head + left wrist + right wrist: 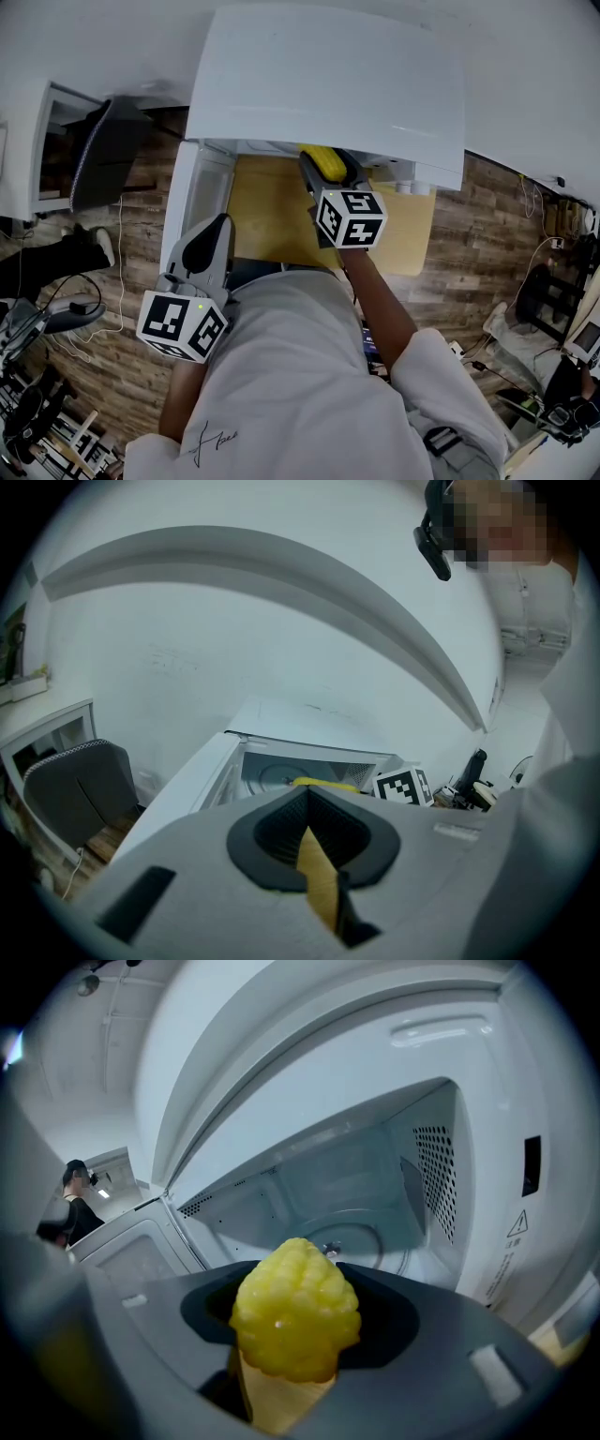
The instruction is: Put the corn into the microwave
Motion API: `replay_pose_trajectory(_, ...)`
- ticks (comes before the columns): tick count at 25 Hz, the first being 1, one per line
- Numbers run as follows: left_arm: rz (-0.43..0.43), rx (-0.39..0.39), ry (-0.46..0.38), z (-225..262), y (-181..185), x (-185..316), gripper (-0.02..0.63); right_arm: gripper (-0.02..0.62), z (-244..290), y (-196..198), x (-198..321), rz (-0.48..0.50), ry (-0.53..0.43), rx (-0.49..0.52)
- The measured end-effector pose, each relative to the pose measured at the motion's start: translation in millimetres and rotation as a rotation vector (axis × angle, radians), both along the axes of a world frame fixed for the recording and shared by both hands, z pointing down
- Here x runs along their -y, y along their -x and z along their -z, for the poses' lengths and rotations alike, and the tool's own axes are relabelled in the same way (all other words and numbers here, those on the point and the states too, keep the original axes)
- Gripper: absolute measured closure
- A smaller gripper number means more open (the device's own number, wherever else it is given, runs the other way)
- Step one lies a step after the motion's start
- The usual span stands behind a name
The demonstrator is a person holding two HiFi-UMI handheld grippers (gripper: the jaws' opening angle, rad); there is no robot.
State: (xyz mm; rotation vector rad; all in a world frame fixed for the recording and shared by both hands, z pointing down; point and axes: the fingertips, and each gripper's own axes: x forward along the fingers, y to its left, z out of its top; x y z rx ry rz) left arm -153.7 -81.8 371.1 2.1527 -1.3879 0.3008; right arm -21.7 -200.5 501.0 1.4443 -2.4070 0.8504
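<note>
The yellow corn cob (323, 161) is held in my right gripper (325, 169), whose jaws are shut on it, just in front of the white microwave (328, 84). In the right gripper view the corn (295, 1307) fills the gap between the jaws, tip toward the open cavity (347, 1185) and its glass turntable (361, 1237). The microwave door (187, 202) stands swung open to the left. My left gripper (217, 230) stays low by that door, jaws shut with nothing in them. In the left gripper view it (314, 834) faces the microwave (281, 761), with the corn (323, 783) visible there.
The microwave sits on a light wooden table (267, 220). A grey chair (108, 155) and a white cabinet (28, 150) stand at the left on the wooden floor, with cables (84, 309) lying lower left. A person (75, 1199) is far off beyond the door.
</note>
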Motion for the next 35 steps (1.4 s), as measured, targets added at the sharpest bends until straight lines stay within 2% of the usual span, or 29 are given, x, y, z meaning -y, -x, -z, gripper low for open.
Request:
replay_pose_trajectory(21,0.005,-0.022,0.028,-6,8,1,0.609,0.334,-21,4,34,-0.066,-0.007,-0.039)
replay_pose_trajectory(35,0.017,-0.064,0.045,-6,13,9,0.610,0.334,-33,13,49,-0.064,-0.023,-0.128)
